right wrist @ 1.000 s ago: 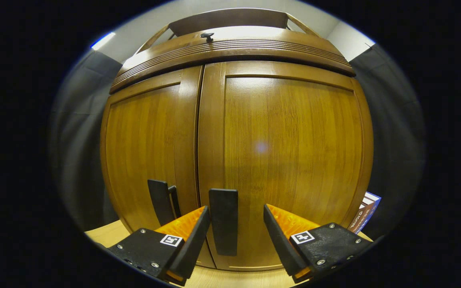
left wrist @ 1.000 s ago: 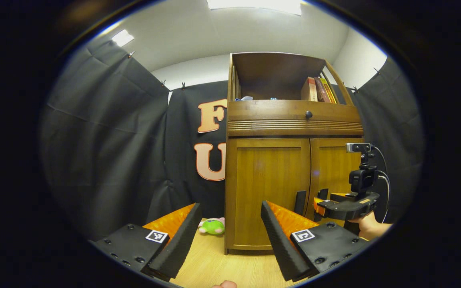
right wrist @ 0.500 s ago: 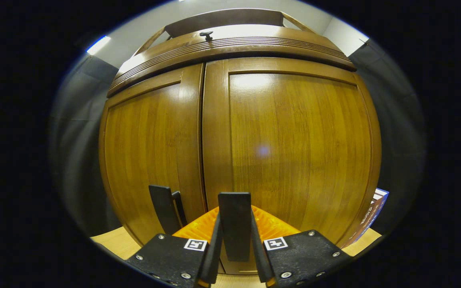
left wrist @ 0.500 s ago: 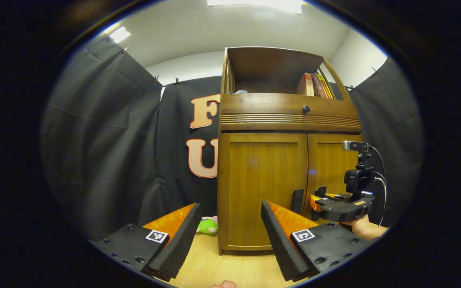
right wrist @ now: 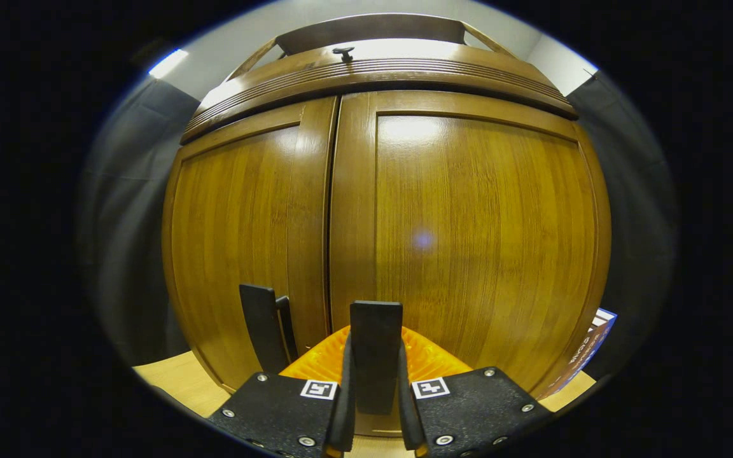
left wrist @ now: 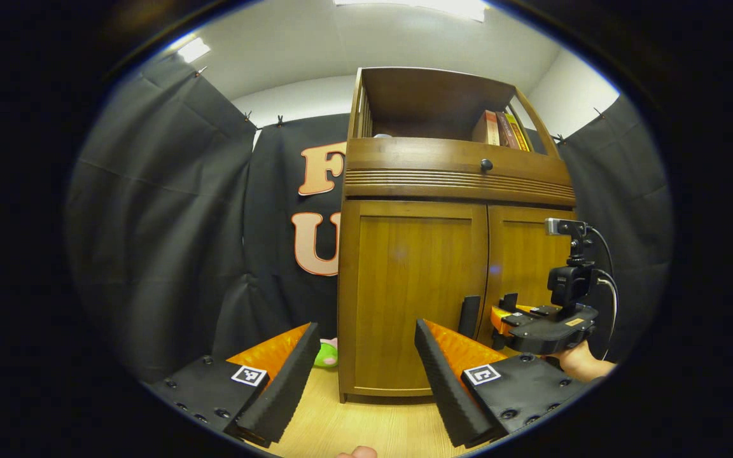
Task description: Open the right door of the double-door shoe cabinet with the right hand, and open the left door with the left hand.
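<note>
The wooden shoe cabinet (left wrist: 455,184) stands ahead with both doors looking closed. In the right gripper view my right gripper (right wrist: 375,381) is shut on the dark upright handle (right wrist: 375,353) of the right door (right wrist: 487,222). The left door (right wrist: 239,242) has its own handle (right wrist: 261,327) just left of the seam. In the left gripper view my left gripper (left wrist: 363,356) stands open, well short of the left door (left wrist: 414,292) and its handle (left wrist: 468,316). The right gripper (left wrist: 500,315) shows there at the right door (left wrist: 522,254), held by a hand (left wrist: 579,366).
A green plush toy (left wrist: 325,354) lies on the wood floor (left wrist: 366,426) left of the cabinet. Books (left wrist: 500,130) stand on the open top shelf above a drawer knob (left wrist: 486,165). A box (right wrist: 586,346) leans at the cabinet's right side. Black cloth walls surround the booth.
The right gripper's fingers closed onto the right door's handle and stay clamped there. The left gripper, still open, has shifted so the cabinet sits further left in its view.
</note>
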Available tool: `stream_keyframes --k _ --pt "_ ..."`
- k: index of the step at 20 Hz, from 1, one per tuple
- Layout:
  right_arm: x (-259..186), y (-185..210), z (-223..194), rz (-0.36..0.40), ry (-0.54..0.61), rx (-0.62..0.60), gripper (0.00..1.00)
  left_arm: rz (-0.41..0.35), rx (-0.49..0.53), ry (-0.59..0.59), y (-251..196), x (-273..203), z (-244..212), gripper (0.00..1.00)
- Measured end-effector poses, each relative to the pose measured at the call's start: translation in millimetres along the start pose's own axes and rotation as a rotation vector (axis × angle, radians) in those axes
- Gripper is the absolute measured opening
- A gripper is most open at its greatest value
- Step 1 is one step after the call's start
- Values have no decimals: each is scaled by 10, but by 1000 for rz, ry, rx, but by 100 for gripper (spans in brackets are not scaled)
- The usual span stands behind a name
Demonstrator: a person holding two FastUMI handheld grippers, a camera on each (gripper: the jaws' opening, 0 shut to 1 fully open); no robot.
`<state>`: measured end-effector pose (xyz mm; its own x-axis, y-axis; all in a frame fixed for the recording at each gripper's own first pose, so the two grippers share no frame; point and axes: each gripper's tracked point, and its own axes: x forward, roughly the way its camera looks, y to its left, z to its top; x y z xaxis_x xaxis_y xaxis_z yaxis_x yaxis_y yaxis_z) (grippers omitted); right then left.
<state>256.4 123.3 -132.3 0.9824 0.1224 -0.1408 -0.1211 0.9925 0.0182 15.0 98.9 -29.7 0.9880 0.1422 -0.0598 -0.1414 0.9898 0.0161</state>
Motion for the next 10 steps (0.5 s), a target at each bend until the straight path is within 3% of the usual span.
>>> stream_keyframes --k 1,6,8,10 --pt "-5 4 -2 4 -11 -12 29 -6 -4 3 -30 6 0 97" --pt "-233 3 -24 42 -2 -1 29 20 -14 -2 -122 -68 27 95" --pt "-359 -8 -36 54 0 2 29 12 -21 -3 -178 -157 36 99" --pt "-547 -26 -37 63 3 1 29 21 -19 0 -164 -210 3 95"
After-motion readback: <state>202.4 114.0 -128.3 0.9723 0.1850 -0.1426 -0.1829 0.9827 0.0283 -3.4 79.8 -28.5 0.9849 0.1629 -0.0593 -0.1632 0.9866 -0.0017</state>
